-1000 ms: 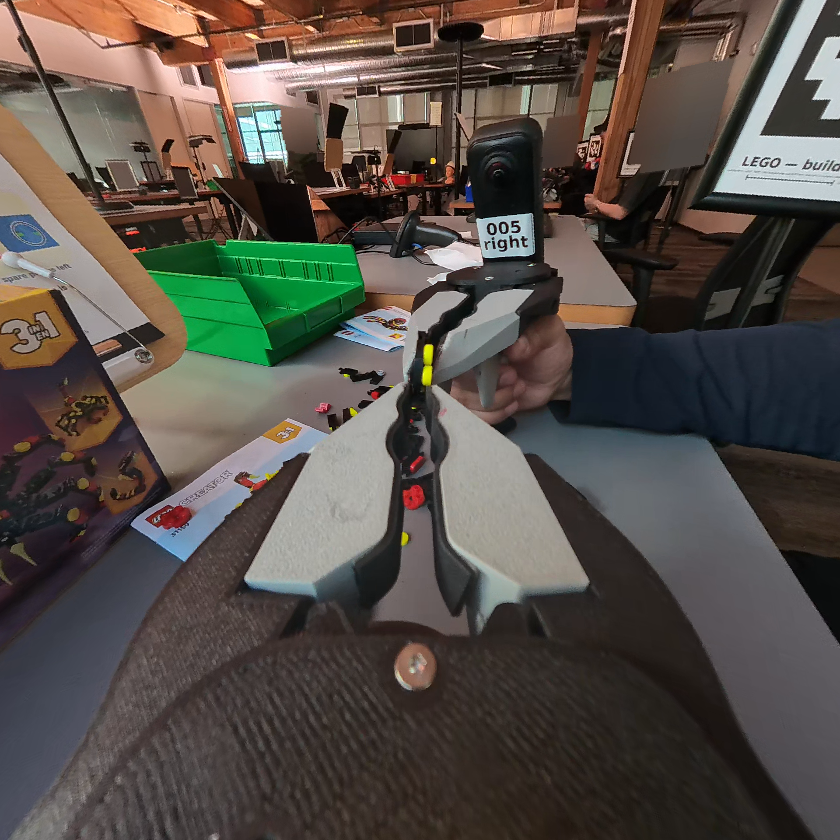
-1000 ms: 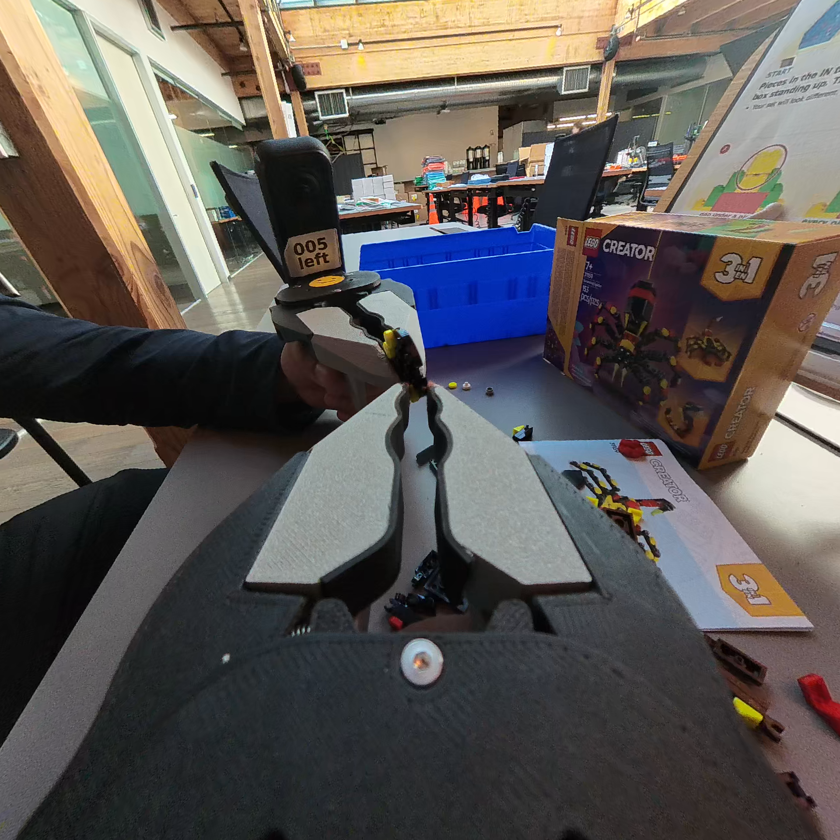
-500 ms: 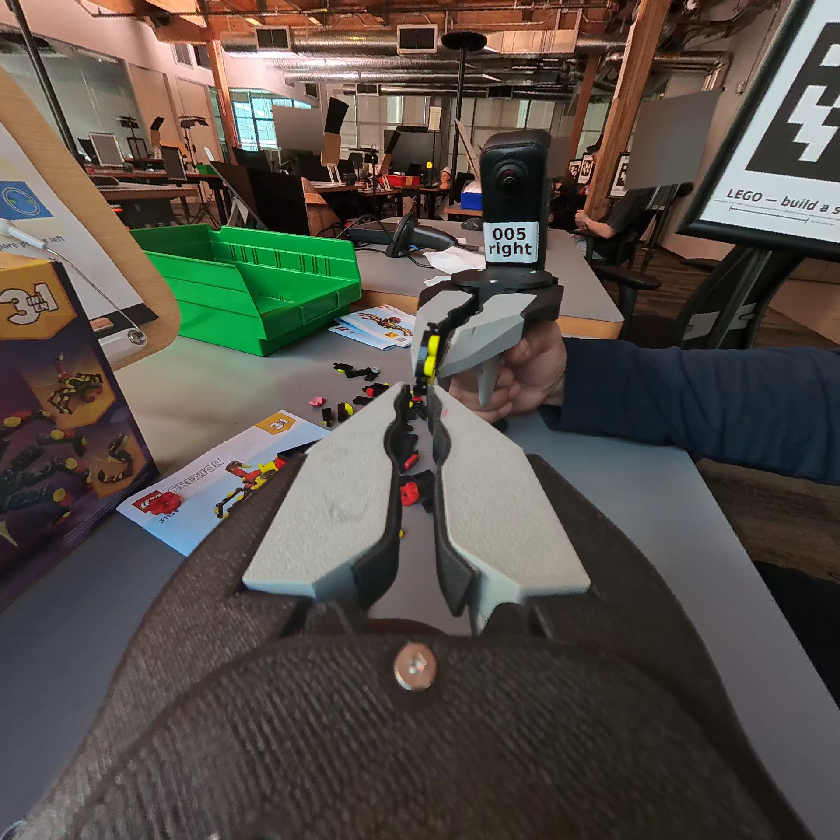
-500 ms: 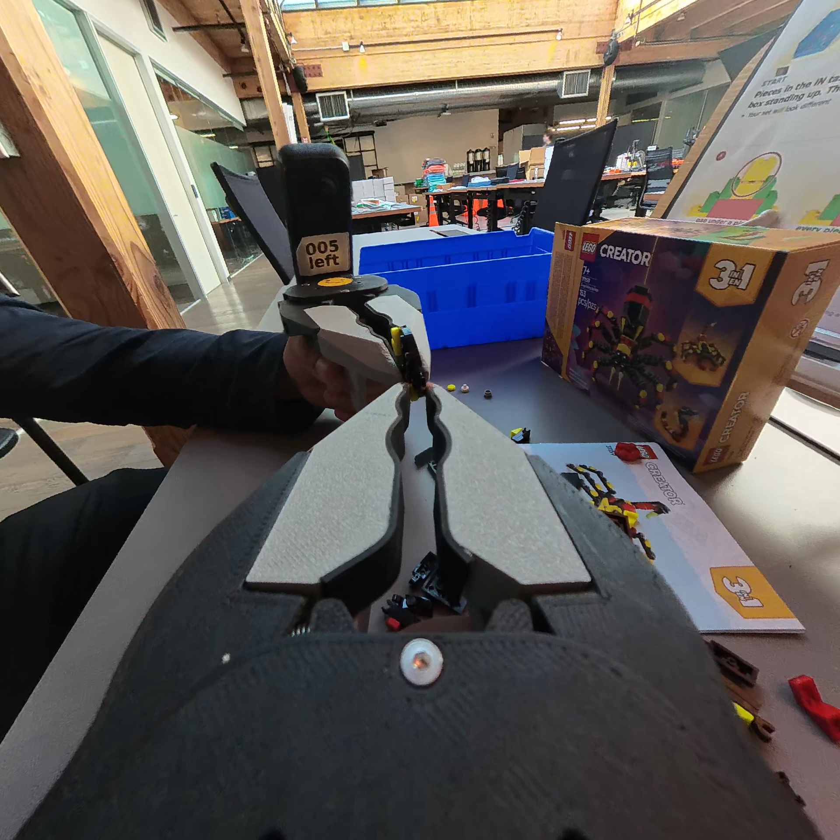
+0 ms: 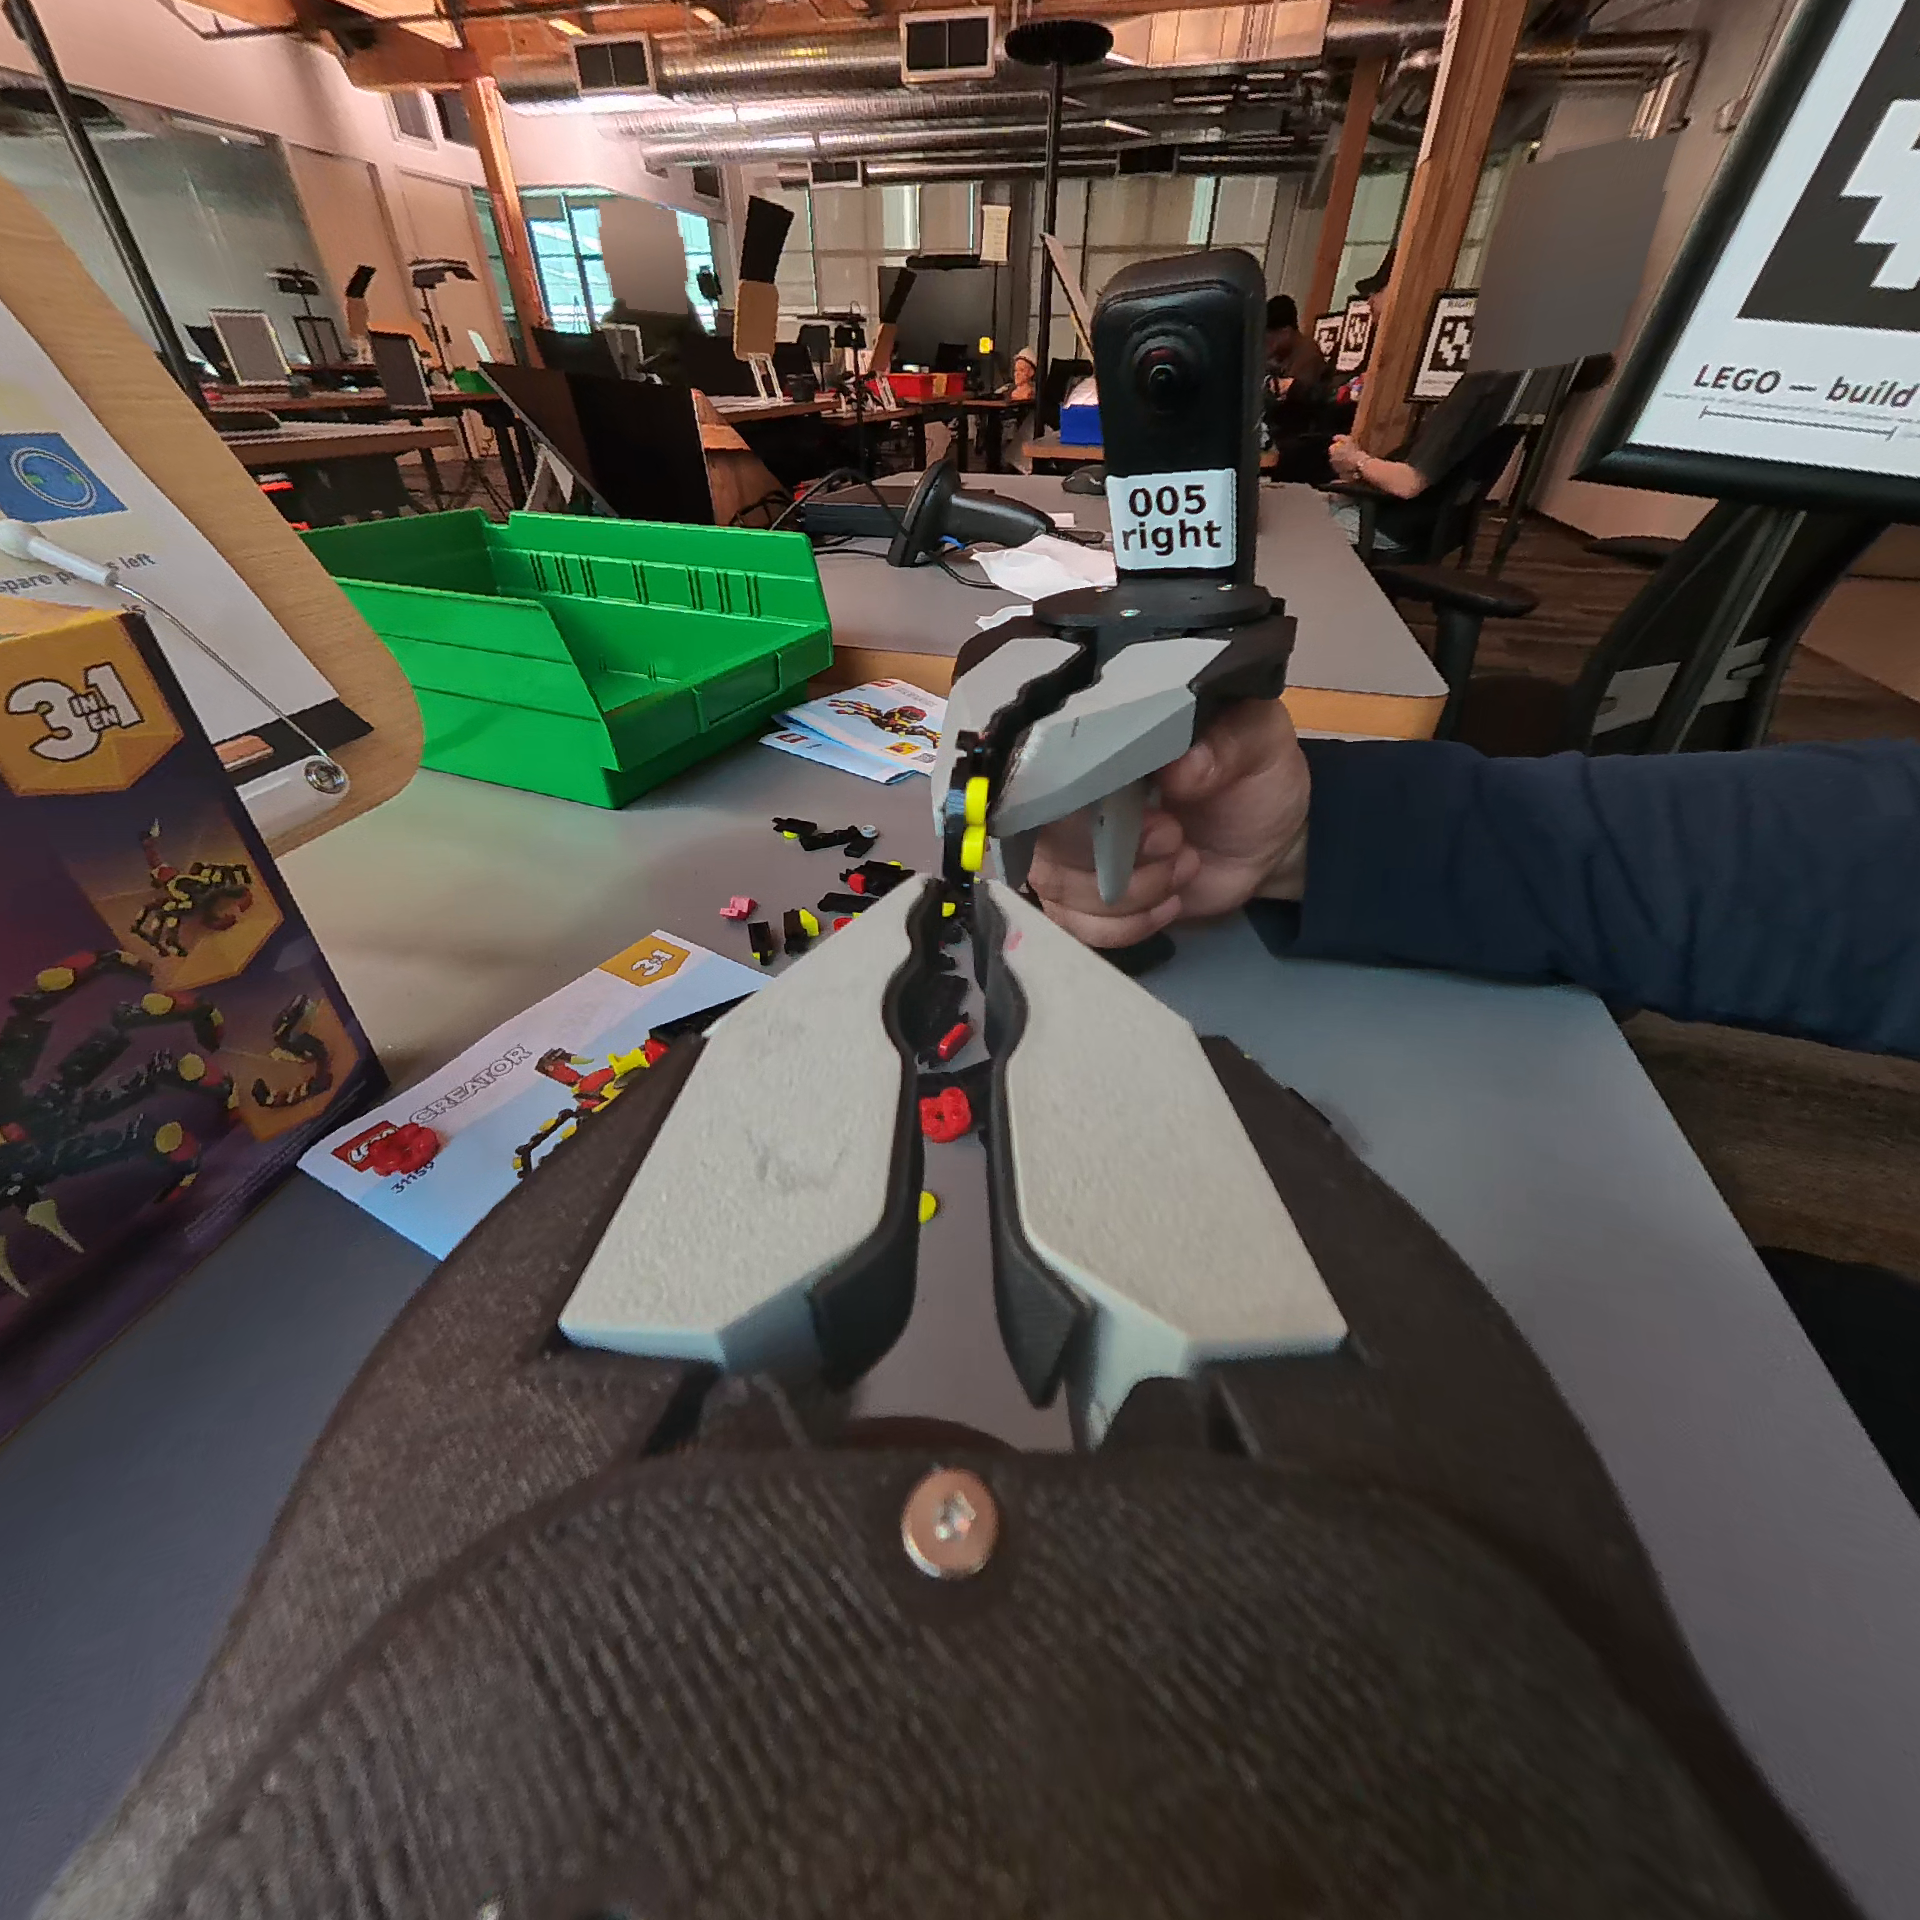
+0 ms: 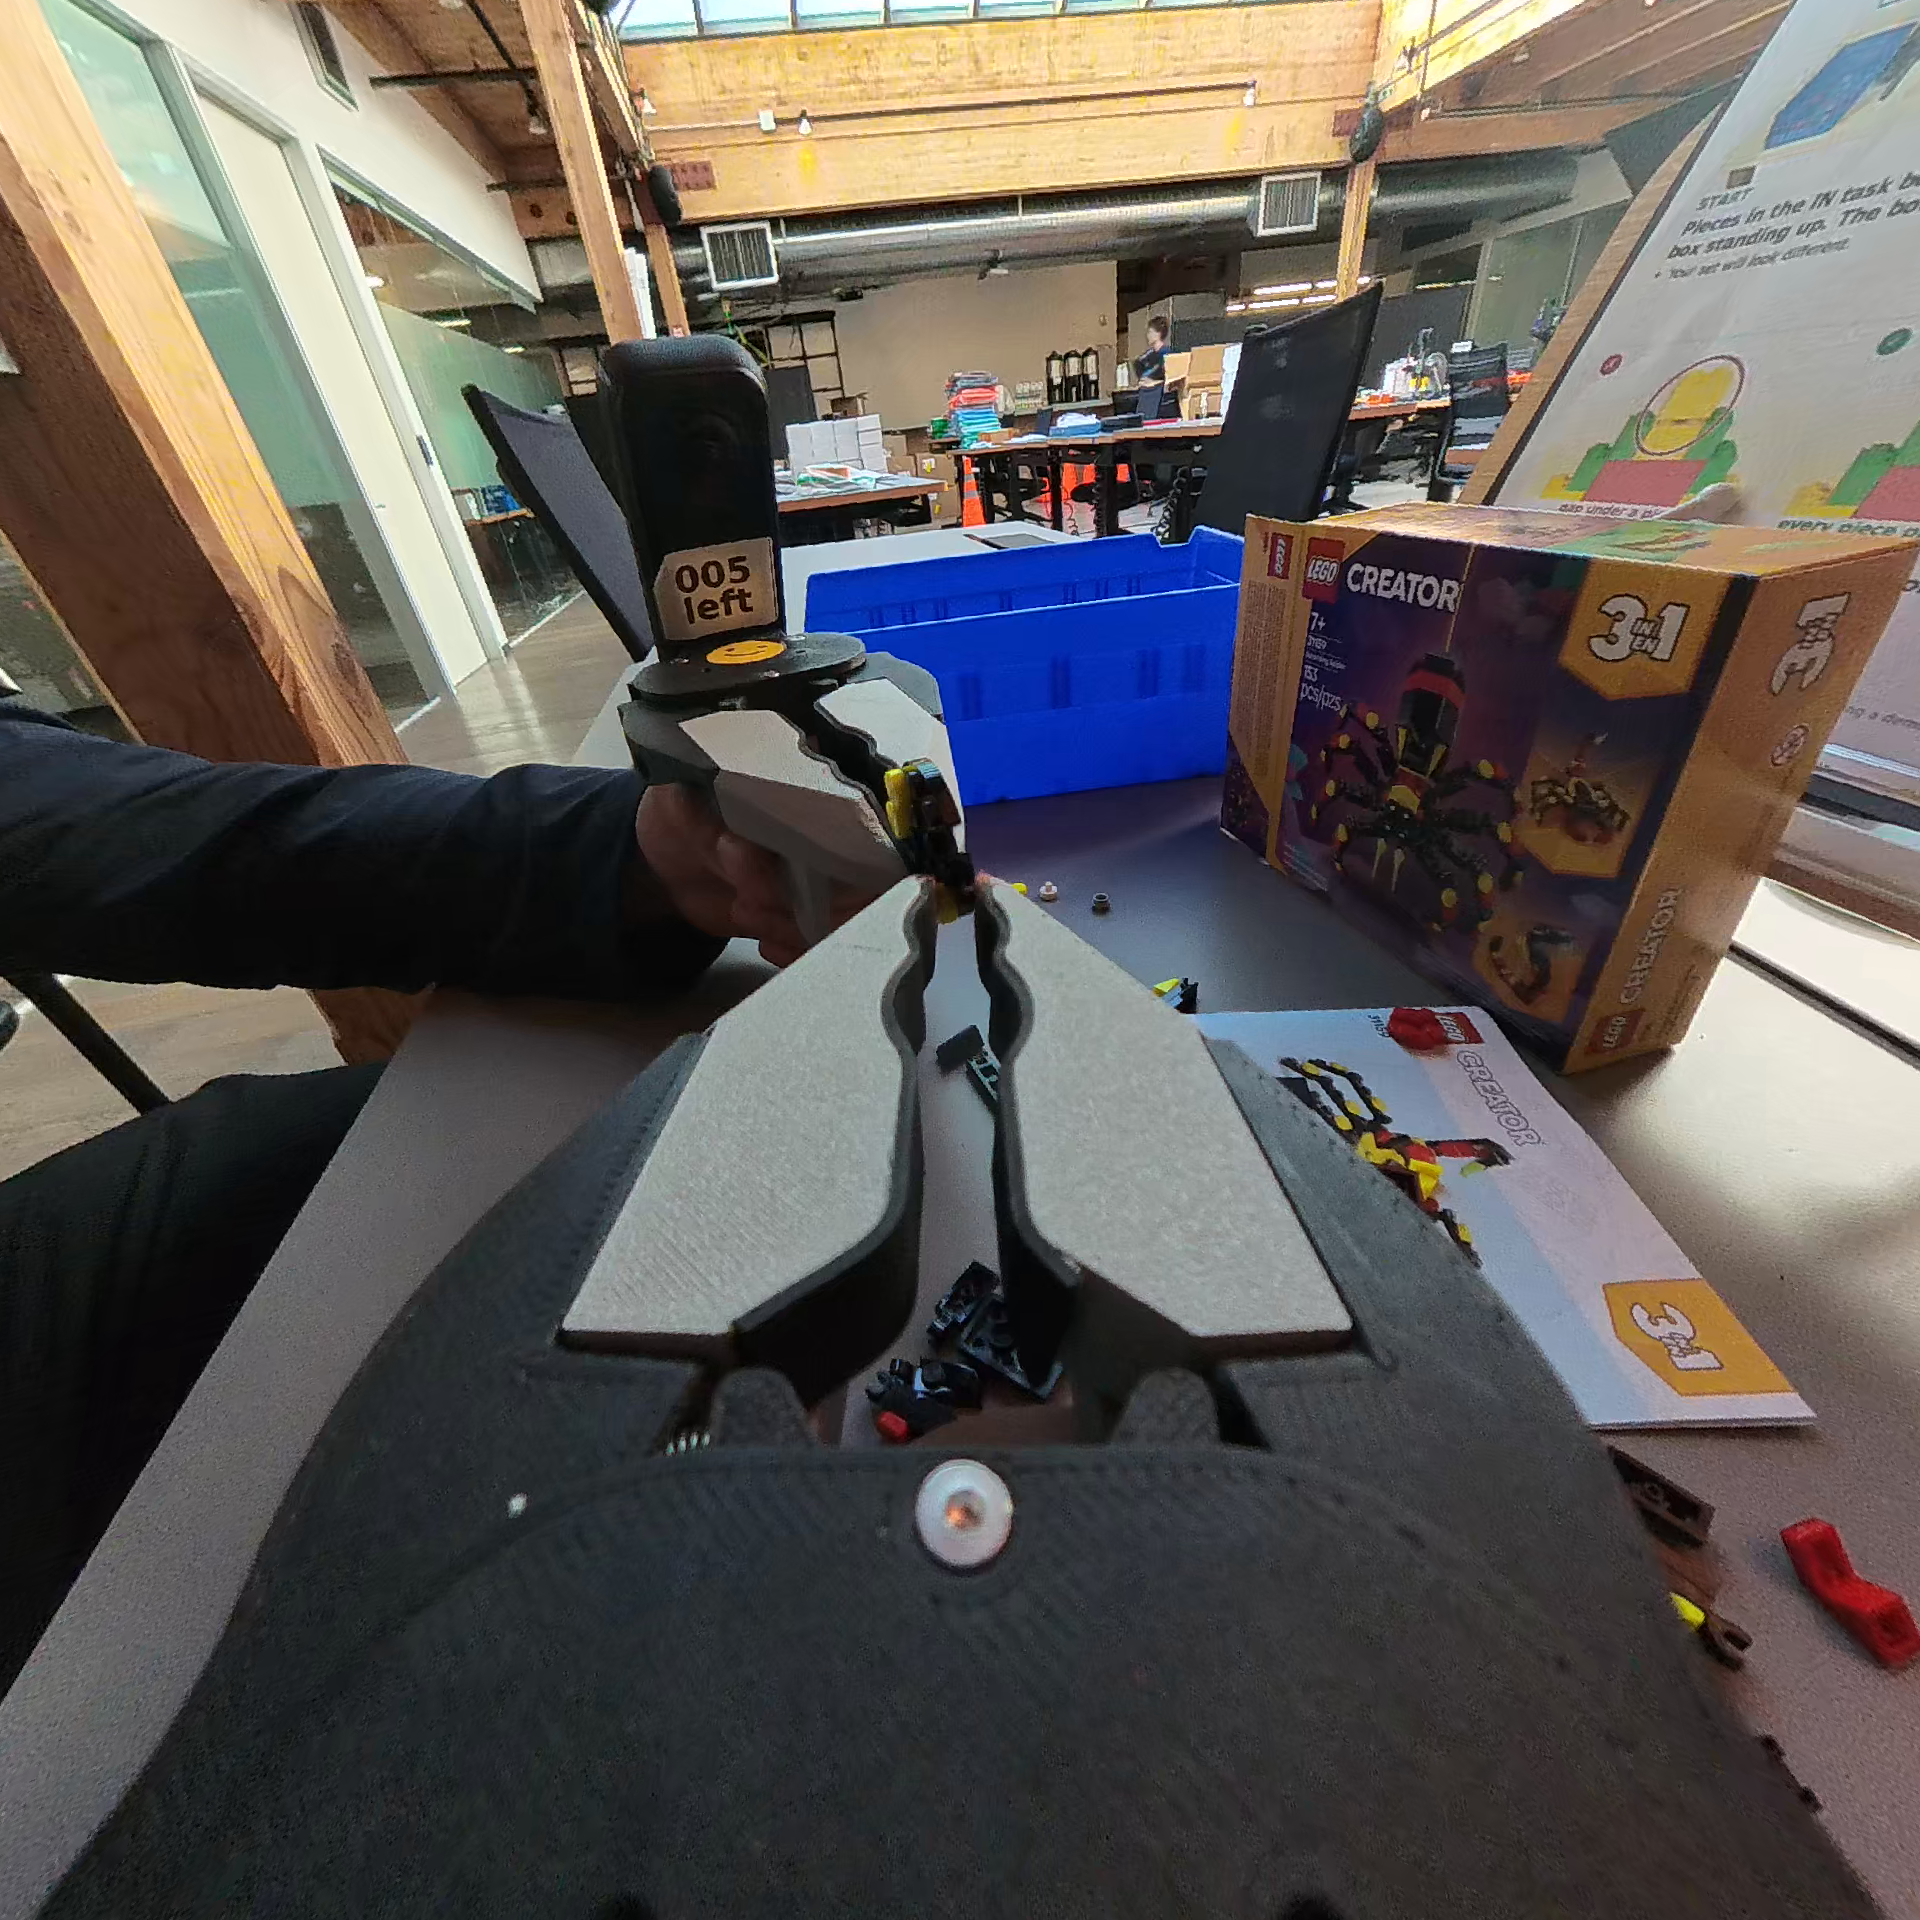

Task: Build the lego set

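My left gripper [image 5: 954, 896] and my right gripper [image 6: 951, 896] meet tip to tip above the grey table [image 5: 1455, 1143]. Both are shut on a small black-and-yellow lego assembly [image 5: 971, 823]. In the left wrist view the right gripper [image 5: 966, 800] pinches the part with two yellow studs. In the right wrist view the left gripper [image 6: 920, 821] pinches the yellow, black and brown part [image 6: 925, 816]. Where the two parts join is hidden between the fingertips.
Loose black, yellow and red pieces [image 5: 831, 904] lie under the grippers, and a red piece [image 6: 1849, 1590] lies near right. Also here: an instruction booklet [image 6: 1507, 1195], the lego box [image 6: 1507, 769], a blue bin [image 6: 1039, 665], a green bin [image 5: 582, 644]. Both grippers' tips are close together, under 4 cm apart. Both grippers' tips are roughly 20 centimeters from the red piece [image 6: 1849, 1590]. It is also in sight in the left wrist view [image 5: 738, 905].
Both grippers stay tip to tip on the assembly. They have only shifted slightly together; nothing was let go or picked up.
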`<state>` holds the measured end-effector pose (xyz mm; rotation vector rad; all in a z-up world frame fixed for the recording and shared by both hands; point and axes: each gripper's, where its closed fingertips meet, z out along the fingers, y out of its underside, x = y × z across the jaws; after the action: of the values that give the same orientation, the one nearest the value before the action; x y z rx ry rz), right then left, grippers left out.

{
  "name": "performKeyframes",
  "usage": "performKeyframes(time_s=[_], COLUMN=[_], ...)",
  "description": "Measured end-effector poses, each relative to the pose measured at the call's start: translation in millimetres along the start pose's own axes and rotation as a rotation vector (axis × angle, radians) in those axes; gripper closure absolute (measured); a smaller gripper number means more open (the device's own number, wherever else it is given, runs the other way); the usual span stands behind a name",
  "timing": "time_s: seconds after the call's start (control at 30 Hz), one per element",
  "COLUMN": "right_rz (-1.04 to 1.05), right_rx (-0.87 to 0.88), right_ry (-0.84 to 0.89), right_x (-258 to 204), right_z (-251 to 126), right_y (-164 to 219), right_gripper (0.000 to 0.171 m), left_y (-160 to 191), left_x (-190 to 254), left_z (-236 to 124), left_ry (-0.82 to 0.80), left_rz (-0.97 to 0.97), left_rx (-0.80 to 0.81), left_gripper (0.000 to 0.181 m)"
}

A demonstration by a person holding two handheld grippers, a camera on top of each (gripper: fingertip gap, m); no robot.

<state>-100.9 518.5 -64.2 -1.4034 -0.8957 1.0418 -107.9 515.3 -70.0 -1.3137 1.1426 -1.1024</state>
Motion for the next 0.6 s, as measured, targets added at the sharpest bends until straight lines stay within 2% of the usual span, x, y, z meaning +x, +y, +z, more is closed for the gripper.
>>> performKeyframes(time_s=[0.6], right_rz=[0.028], right_rx=[-0.004], right_ry=[0.013], right_x=[6.1], right_z=[-1.5], right_y=[2.2], right_gripper=[0.167], left_y=[5.0], left_x=[-5.0], left_z=[3.4], left_ry=[-0.044], left_rz=[0.041], left_rx=[-0.039], left_gripper=[0.179])
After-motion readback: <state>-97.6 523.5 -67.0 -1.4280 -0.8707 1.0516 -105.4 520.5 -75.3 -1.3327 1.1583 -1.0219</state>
